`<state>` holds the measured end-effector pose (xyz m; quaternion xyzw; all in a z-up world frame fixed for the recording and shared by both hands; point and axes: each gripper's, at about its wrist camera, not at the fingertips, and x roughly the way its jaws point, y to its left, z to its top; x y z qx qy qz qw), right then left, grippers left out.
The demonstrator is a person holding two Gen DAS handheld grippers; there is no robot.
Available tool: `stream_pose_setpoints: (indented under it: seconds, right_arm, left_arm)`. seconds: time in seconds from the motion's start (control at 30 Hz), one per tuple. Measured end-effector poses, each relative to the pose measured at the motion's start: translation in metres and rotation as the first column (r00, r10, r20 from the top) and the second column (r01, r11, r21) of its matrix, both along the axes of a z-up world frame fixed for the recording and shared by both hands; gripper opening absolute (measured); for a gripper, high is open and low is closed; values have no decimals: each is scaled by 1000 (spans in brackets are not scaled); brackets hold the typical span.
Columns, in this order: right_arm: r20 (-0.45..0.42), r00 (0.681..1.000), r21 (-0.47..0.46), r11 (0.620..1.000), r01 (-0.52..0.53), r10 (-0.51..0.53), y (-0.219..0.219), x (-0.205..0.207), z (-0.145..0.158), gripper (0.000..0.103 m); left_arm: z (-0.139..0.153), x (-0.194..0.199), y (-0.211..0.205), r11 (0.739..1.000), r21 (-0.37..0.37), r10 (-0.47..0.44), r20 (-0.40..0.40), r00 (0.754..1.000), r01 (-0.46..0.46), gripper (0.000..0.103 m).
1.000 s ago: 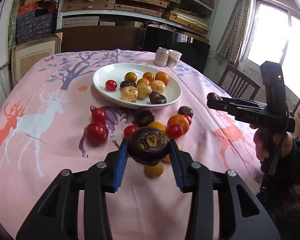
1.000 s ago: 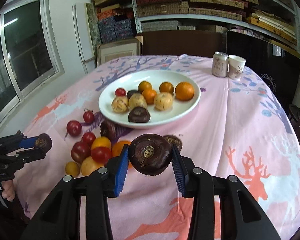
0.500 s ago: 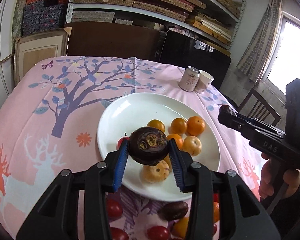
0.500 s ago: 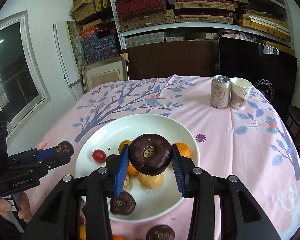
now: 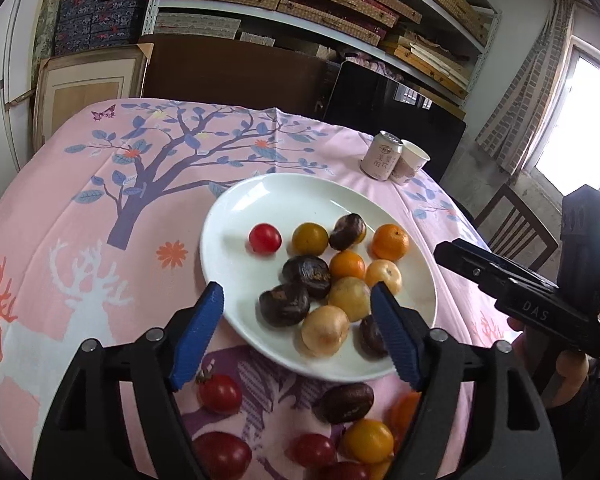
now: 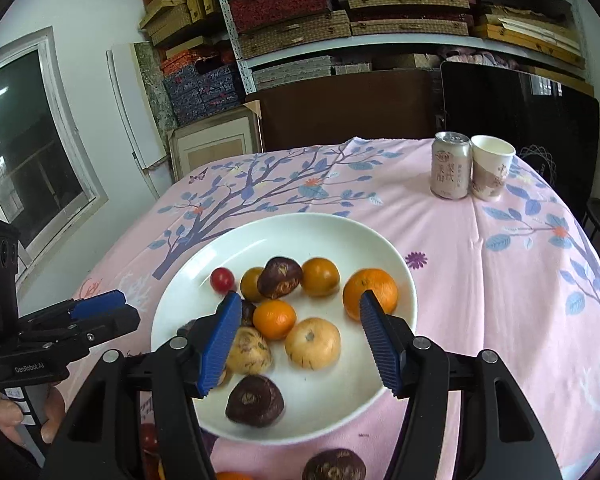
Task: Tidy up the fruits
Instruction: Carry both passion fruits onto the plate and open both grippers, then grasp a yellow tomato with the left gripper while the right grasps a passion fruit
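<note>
A white plate [image 5: 236,216] [image 6: 384,384] on the pink tablecloth holds several fruits: oranges, pale yellow fruits, a red tomato [image 5: 265,239] and dark purple fruits [image 5: 285,305] [image 6: 280,277]. My left gripper [image 5: 298,334] is open and empty above the plate's near edge. My right gripper [image 6: 300,340] is open and empty over the plate. Each gripper also shows from the side in the other view: the right one [image 5: 500,276], the left one [image 6: 84,316]. Loose tomatoes [image 5: 219,393], a dark fruit [image 5: 346,402] and oranges lie on the cloth in front of the plate.
A drink can [image 6: 450,165] and a paper cup [image 6: 491,167] stand at the table's far right. A dark chair [image 5: 512,224] is beside the table on the right. Shelves with boxes and a framed board stand behind the table.
Both grippers moved forward over the plate and opened. The dark purple fruit each one held now lies on the plate.
</note>
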<state>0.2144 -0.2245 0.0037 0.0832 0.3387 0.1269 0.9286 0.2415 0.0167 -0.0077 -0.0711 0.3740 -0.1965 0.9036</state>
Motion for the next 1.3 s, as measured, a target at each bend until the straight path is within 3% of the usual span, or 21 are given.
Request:
stream_pose_setpoints:
  seconds: [0.13,0.23,0.37,0.5,0.63,0.67,0.73,0.93,1.17,1.3]
  right_arm:
    - [-6,1000,35,999,21,-21,-20,-41,-16,67]
    - [-27,998,72,996,51,-49,-37,-66,-33,69]
    - [-54,996,121,989,81,-75,-55,-84,-43,70]
    - [-40,996,119,989,85,-81,-56,-93,-45,70]
    - [-27,998,85,995,60,-58,-49,-99,-46,70]
    - [-32,998,75,996,54,-52,-48,-99,-48,70]
    - [-61,997,57,998,41,-37,-47,-100,-53,70]
    - [-124,991,61,997,51,-43,-50,-94,-63,70]
    - [-151,984,46,994,98,-90,-50,-87,-68,63]
    - [-169,982,-62,996,70,-80,-27,-70,-68,57]
  left_arm:
    - [-7,-47,-4,994,38,-100,-11,995,100,76]
    - [-18,-88,-12,978,113,-175,-27,984,177,76]
    - [-42,-133,-17,958,192,-201,-89,976,215,76]
    - [-61,-154,-23,938,280,-186,-87,979,203,74]
    - [-72,-146,-27,948,240,-181,-130,975,208,36]
    - [-73,-145,-28,947,247,-181,-115,977,204,36]
    - [-73,-146,-30,946,245,-193,-99,976,212,26]
    - [-54,-158,-11,975,133,-184,25,983,180,26]
    - [-51,-154,-8,980,104,-171,26,985,168,26]
    - [-51,-155,-6,980,90,-179,26,983,176,26]
